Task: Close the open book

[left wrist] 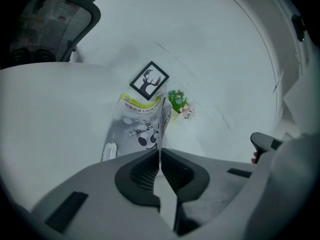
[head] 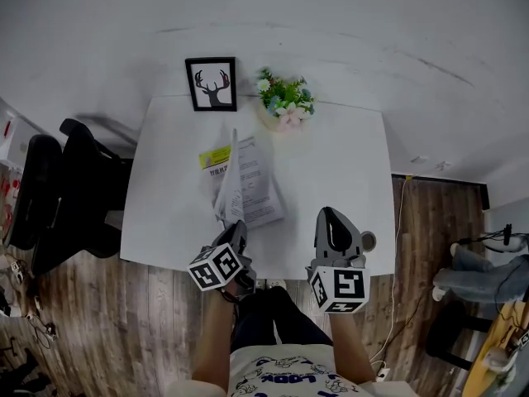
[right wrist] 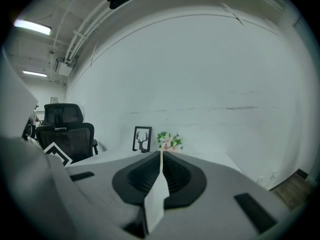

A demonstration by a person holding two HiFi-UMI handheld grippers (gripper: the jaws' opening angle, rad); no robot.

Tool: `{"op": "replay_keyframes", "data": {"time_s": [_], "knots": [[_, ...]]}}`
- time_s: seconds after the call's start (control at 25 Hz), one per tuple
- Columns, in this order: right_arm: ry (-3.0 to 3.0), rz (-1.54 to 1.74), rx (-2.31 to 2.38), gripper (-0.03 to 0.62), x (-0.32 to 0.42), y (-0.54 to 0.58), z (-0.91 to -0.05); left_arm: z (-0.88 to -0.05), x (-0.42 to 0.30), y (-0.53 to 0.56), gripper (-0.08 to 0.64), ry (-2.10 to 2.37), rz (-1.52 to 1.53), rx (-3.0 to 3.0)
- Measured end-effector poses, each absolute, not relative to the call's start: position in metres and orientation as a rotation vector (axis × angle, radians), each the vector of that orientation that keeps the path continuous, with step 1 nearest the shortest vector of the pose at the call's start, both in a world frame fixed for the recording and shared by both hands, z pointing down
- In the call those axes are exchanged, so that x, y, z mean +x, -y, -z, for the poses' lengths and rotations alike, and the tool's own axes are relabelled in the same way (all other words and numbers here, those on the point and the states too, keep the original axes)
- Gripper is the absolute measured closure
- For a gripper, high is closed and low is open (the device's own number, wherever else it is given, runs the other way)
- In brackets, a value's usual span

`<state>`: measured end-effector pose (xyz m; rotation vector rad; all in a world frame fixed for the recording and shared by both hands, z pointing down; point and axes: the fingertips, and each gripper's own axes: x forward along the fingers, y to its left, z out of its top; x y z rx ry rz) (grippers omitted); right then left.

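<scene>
Book (head: 258, 190) lies open mid tabletop (head: 339, 164), a bit left of centre, btw the picture frame (head: 212, 83) at the far edge and the near edge. One page (head: 232, 176) stands upright. Left gripper (left wrist: 160, 153) has its fingers clenched on that page's near end. Right gripper (right wrist: 161, 155) is clenched on nothing, over the near edge. Paper looks thin, so prob. light, floppy, easy to tear. Best held at the outer edge w/ little pull, then laid over gently.
</scene>
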<state>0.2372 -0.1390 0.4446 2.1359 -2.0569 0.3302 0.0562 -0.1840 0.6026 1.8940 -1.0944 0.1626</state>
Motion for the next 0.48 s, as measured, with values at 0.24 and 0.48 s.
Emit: {"op": "replay_keyframes", "data": {"time_s": [0.24, 0.48], "knots": [[2.02, -0.349, 2.168, 0.56, 0.251, 0.134, -0.449, -0.616, 0.068, 0.182, 0.529, 1.09, -0.25, 1.899], [1.991, -0.364, 2.187, 0.56, 0.262, 0.13, -0.452, -0.624, 0.076, 0.181, 0.528, 1.098, -0.336, 1.91]]}}
